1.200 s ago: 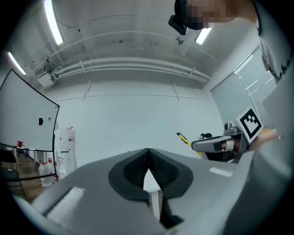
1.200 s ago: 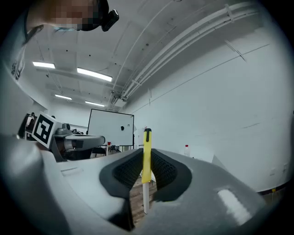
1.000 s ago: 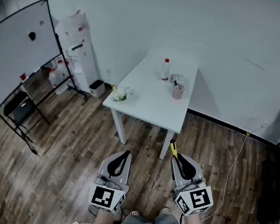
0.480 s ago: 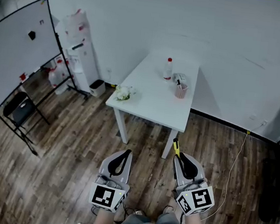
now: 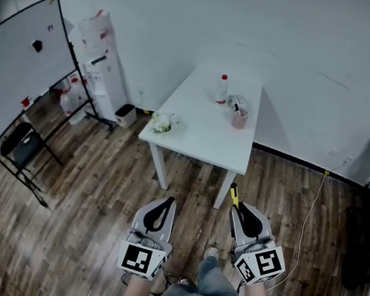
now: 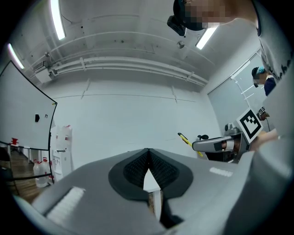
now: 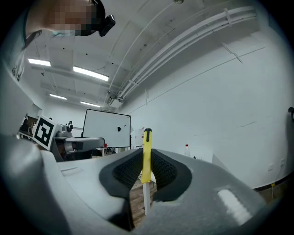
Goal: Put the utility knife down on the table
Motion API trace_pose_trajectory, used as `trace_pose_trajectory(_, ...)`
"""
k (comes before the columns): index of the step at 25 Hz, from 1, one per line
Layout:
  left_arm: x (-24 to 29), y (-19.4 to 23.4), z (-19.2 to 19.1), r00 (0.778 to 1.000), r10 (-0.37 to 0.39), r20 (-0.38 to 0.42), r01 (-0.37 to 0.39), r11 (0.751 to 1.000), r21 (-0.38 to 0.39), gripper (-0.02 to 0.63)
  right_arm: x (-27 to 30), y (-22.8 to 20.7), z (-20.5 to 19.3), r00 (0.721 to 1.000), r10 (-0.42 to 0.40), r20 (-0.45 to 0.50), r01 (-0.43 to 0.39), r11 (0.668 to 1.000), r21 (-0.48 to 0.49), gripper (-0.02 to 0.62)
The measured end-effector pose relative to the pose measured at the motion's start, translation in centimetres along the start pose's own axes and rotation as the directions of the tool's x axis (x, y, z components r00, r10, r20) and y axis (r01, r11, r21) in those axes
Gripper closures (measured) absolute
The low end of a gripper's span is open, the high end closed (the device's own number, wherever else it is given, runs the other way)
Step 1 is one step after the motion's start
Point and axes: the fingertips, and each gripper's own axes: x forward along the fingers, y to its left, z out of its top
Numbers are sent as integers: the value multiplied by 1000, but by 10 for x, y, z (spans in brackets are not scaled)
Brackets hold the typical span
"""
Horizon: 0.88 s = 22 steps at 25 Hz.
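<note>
A yellow utility knife (image 5: 234,195) sticks forward out of my right gripper (image 5: 238,208), which is shut on it; in the right gripper view the knife (image 7: 146,158) stands upright between the dark pads. My left gripper (image 5: 163,205) is shut with nothing in it, and in the left gripper view its jaws meet at the tip (image 6: 148,153). Both grippers hover over the wooden floor, short of the white table (image 5: 193,133). The table's near edge lies just beyond the knife's tip. From the left gripper view the knife (image 6: 185,139) shows to the right.
On the table stand a bottle with a red cap (image 5: 222,90), a cup of pens (image 5: 239,119) and a small flower bunch (image 5: 161,123). A whiteboard on a stand (image 5: 22,66) and a water dispenser (image 5: 98,51) are at left. A cable (image 5: 307,221) crosses the floor at right.
The view has crept slightly forward toward the table. A foot and knee now show between the grippers. The knife stays held in the right gripper.
</note>
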Motion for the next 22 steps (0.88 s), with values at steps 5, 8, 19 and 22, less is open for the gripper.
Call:
trace_pose_trajectory(5,19,17,-4,1000,17,4,-17,1000,-4,594,27,-11,0,1000,19,7,-19,1000,1,541)
trace_pose_trajectory(8,37,28,-3,1000,26,17,-26,1000,-2,594,48,-21,2,999,31,11,-31,1000,2,541)
trace_pose_trajectory(19,120,61,-3,997,68,27,-68,998,10,594,126,-77,13,996,91,21,-91,996,-1,541)
trace_pose_trajectory(22,136,68,-3,996,85,26,-85,996,9,594,142,-89,14,994,109,21,-109,994,6,541)
